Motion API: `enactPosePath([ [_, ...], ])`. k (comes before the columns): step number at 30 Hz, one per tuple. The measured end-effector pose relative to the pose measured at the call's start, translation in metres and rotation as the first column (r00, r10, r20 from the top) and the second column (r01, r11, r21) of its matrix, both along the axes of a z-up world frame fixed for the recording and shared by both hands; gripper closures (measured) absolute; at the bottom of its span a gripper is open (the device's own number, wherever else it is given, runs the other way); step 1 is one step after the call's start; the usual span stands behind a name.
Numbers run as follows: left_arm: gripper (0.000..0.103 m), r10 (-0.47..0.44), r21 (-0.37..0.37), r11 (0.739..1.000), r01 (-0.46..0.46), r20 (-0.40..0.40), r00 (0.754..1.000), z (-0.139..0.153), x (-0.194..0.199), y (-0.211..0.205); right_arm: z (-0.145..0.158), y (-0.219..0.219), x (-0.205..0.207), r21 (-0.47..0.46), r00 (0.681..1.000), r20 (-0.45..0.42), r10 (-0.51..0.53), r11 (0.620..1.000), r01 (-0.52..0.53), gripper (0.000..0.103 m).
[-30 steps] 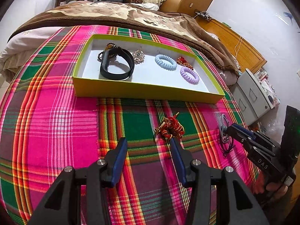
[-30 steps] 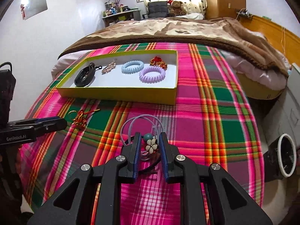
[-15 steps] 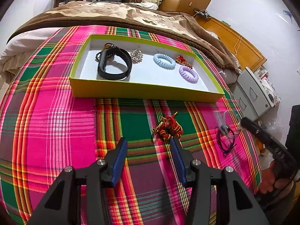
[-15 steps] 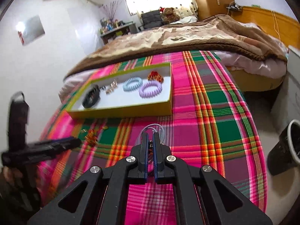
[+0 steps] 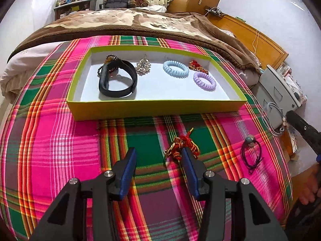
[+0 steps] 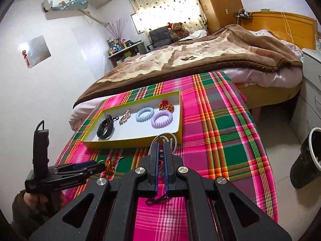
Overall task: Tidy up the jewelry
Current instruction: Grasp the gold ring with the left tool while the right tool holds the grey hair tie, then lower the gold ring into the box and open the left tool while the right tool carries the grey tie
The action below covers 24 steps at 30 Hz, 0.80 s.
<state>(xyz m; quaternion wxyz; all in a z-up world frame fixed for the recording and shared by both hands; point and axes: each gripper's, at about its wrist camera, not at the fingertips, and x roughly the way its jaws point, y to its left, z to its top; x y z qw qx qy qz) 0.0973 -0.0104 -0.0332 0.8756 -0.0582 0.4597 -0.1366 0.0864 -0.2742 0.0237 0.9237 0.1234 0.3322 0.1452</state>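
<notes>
Plaid cloth [image 5: 50, 140] covers the near end of a bed, and a yellow tray [image 5: 156, 108] sits on it, already holding a black band [image 5: 118, 80], a sparkly brooch [image 5: 142, 67], a blue coil tie [image 5: 175, 69], a purple coil tie [image 5: 204, 81] and a red knot [image 5: 195, 65].

Nearer, left of centre, the left gripper [image 5: 158, 172] hovers over the cloth, its jaws wide but closing, nothing between them. A red-gold tassel [image 5: 180, 145] lies just past its right finger; closing here would likely miss it or nudge it away.

Further right, a dark cord with a bead [image 5: 250, 152] lies loose on the cloth.

At the far right, the right gripper [image 6: 160, 150] is clamped on a pale hair tie [image 5: 275, 121], lifted off the cloth. Its loops [image 6: 166, 138] and charm dangle freely, so they could snag the tray's wall or slip out on the way over.
</notes>
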Motion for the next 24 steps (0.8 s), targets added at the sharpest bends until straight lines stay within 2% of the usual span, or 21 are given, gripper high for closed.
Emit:
enactPosePath([
  [4,0.060,0.023,-0.017,1.000,-0.023,0.013,1.000,0.004,0.000,0.006,-0.001,-0.003,-0.001,0.009,1.000,-0.001,-0.005,1.000,0.005,0.099],
  [6,0.070,0.028,-0.010,1.000,-0.027,0.004,1.000,0.001,0.002,0.006,-0.001,-0.003,0.000,0.008,1.000,-0.003,-0.004,1.000,0.004,0.099],
  [11,0.076,-0.006,0.004,1.000,0.006,0.006,1.000,0.000,0.003,0.000,-0.003,-0.003,0.001,0.012,1.000,-0.005,-0.008,1.000,0.008,0.099],
  [14,0.089,-0.019,0.015,1.000,0.018,0.012,1.000,0.001,0.003,-0.004,-0.005,-0.004,0.002,0.015,1.000,-0.012,-0.010,1.000,0.010,0.099],
  [17,0.097,-0.039,0.032,0.999,0.039,0.011,0.999,-0.001,0.003,-0.009,-0.006,-0.004,0.001,0.015,1.000,-0.016,-0.007,1.000,0.008,0.099],
  [24,0.100,-0.045,0.039,0.998,0.044,0.021,0.999,0.001,0.001,-0.011,-0.006,-0.004,0.000,0.014,1.000,-0.015,-0.009,1.000,0.009,0.099],
])
